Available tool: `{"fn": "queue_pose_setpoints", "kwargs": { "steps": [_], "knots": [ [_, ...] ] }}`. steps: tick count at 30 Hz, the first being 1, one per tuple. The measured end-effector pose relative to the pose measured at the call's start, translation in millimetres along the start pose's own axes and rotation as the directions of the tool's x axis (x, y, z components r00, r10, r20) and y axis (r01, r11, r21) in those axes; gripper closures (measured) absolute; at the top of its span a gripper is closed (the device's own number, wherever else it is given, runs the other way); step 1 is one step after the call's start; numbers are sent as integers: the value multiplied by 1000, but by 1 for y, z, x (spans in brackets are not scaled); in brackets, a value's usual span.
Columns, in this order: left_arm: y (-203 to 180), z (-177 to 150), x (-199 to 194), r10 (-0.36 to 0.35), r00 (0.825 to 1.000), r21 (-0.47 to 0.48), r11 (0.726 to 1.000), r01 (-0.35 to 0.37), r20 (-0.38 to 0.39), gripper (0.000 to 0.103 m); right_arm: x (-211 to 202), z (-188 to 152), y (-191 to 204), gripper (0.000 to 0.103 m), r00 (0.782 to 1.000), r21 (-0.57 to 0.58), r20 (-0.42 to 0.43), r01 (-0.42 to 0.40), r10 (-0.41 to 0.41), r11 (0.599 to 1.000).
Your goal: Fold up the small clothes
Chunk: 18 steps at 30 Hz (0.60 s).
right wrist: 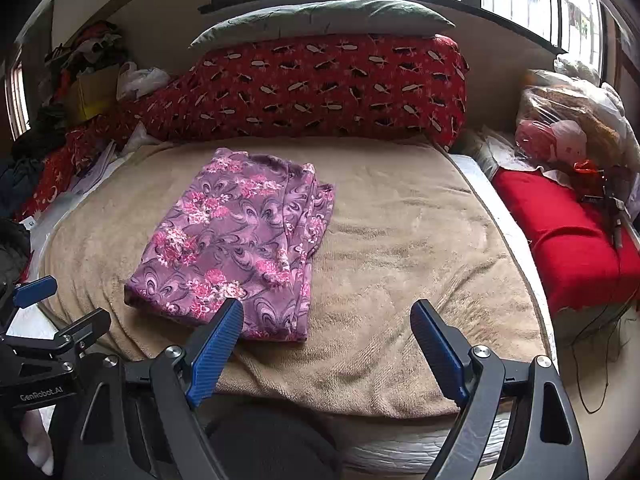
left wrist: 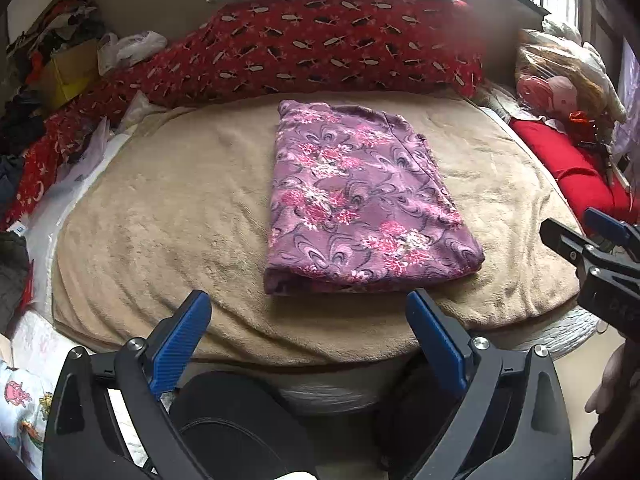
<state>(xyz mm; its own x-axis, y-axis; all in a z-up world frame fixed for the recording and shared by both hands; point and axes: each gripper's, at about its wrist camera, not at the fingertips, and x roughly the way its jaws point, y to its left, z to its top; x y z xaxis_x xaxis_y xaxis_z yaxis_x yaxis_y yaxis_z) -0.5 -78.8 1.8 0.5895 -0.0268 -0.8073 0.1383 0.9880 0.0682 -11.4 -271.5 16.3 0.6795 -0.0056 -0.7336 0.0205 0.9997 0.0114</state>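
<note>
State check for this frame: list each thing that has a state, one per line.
purple floral garment: folded into a rectangle, lying flat on the beige blanket, untouched.
left tongs: open, empty, short of the garment.
right tongs: open, empty, near the garment's front corner.
</note>
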Motion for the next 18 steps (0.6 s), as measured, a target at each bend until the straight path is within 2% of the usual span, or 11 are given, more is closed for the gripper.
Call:
{"fn": "queue_pose_setpoints", "kwargs": {
  "steps": [9, 18],
  "knots": [
    [-4, 0, -2, -75, 997, -11, 997, 74, -6, 5, 5, -3, -1, 16, 1000, 11, -13, -10, 10, 1000],
    [-5, 3, 0, -71, 997, -29, 997, 70, -18, 5, 6, 1, -8, 16, 1000, 19, -13, -17, 17, 1000]
  ]
}}
